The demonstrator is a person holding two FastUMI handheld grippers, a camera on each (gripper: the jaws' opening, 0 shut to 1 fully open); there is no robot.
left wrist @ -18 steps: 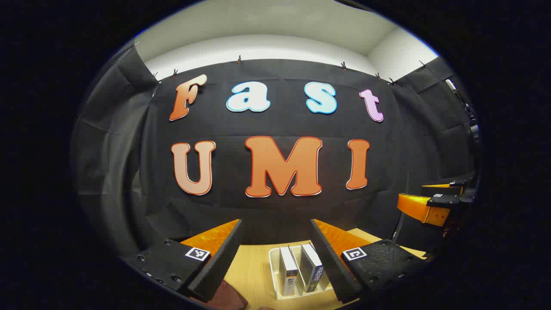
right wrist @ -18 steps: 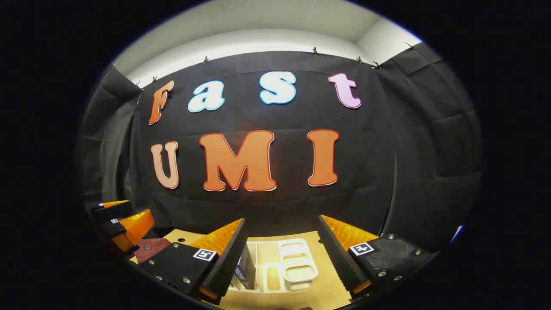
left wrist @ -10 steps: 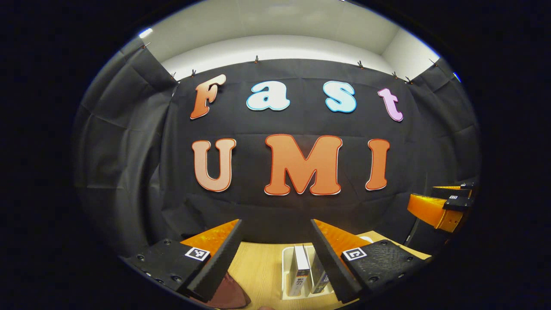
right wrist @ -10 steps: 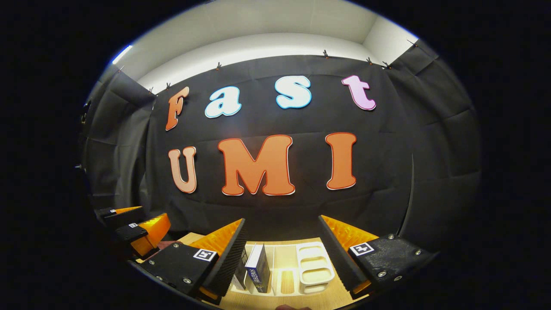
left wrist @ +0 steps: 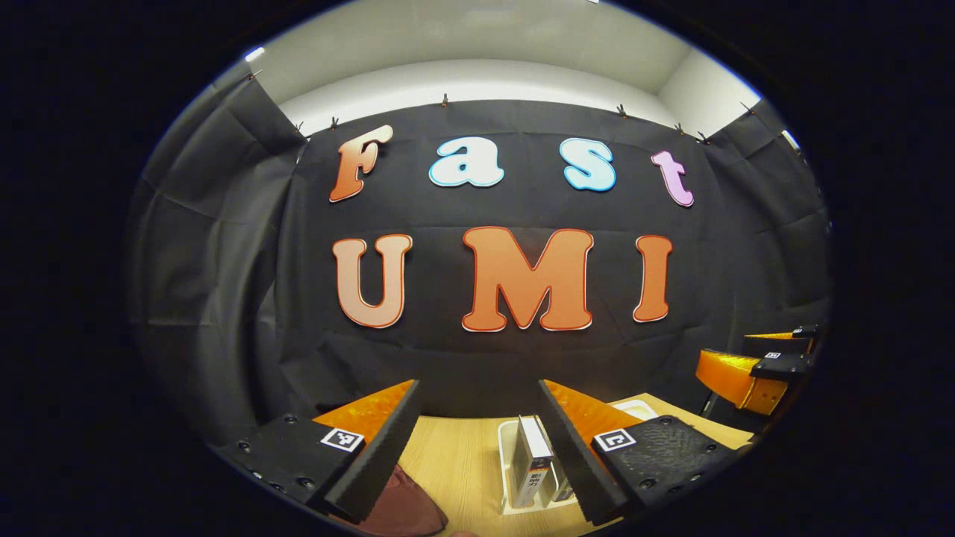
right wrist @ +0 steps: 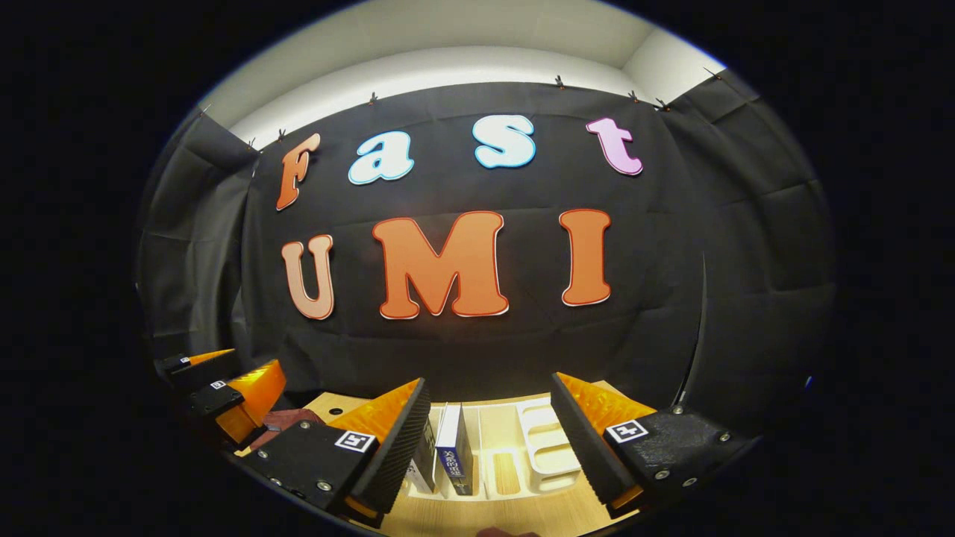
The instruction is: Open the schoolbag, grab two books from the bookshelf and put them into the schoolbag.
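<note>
Pale wood-grain table [left wrist: 455, 462], slotted white bookshelf [right wrist: 548, 455], upright books [right wrist: 453, 447], maroon schoolbag [left wrist: 403, 511].

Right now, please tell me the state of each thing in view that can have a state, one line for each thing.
left gripper: fingers open, holding nothing, above the table.
right gripper: fingers open, holding nothing.
books: two, standing upright in the bookshelf, not grasped.
bookshelf: white, on the table, other compartments without books.
schoolbag: dark red, lying on the table; open or closed cannot be told.
</note>
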